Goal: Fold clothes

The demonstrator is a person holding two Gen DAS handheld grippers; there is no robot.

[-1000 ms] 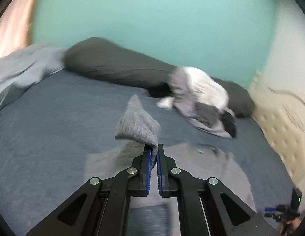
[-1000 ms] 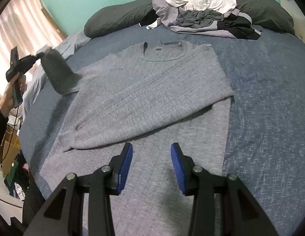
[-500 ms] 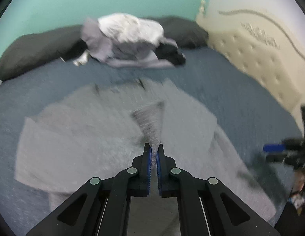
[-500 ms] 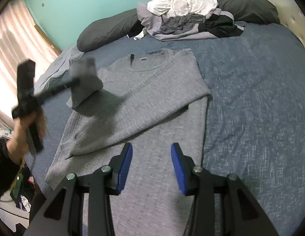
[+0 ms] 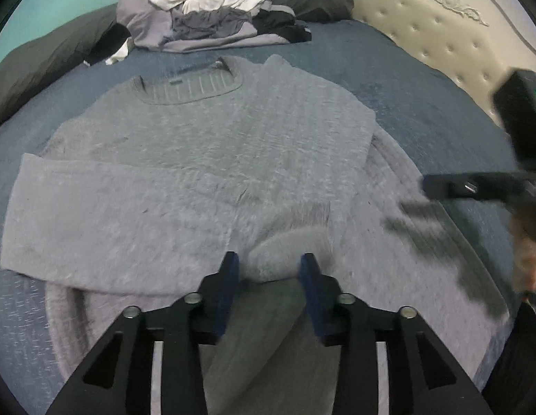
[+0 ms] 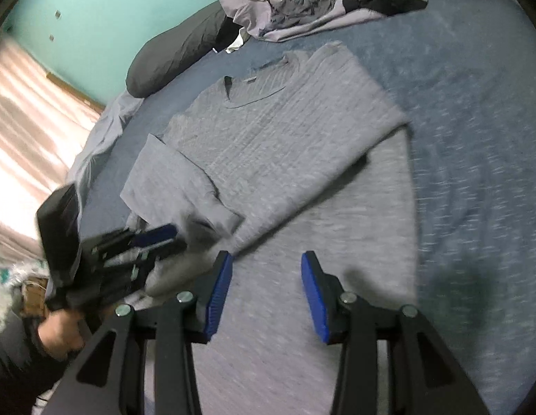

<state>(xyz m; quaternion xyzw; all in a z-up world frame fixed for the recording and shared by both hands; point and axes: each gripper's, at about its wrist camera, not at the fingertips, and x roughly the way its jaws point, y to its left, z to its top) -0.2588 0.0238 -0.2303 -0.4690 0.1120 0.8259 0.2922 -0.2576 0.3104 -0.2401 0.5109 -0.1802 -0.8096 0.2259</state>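
A: Where is the sweater (image 5: 205, 159) found?

B: It is spread flat on the bed (image 5: 399, 79), neckline (image 5: 188, 84) turned toward the pillows. Both sleeves are seen folded across the chest; the left sleeve (image 5: 105, 228) lies as a broad band over the body, its cuff end (image 5: 285, 259) bunched just between the blue pads of the left tool (image 5: 268, 288).

A: And the tools?

B: The left tool is held with its jaws apart, nothing clamped. The right tool (image 6: 264, 292) is likewise spread wide, hovering over the lower body of the sweater near the hem; in the left wrist view it (image 5: 475, 186) is seen at the bed's right side, blurred.

A: What room is left at the edges?

B: Bare blue sheet is shown all along the sweater's right side (image 6: 475, 138). On the left only a narrow strip is left before the mattress edge and a crumpled pale sheet (image 6: 102, 131).

A: Materials?

B: A fuzzy grey ribbed knit is seen, soft-edged. Beyond the collar a heap of clothes (image 5: 205, 10), white, grey and black, is piled against dark pillows (image 5: 36, 65). A tufted cream headboard (image 5: 441, 27) is seen at the right
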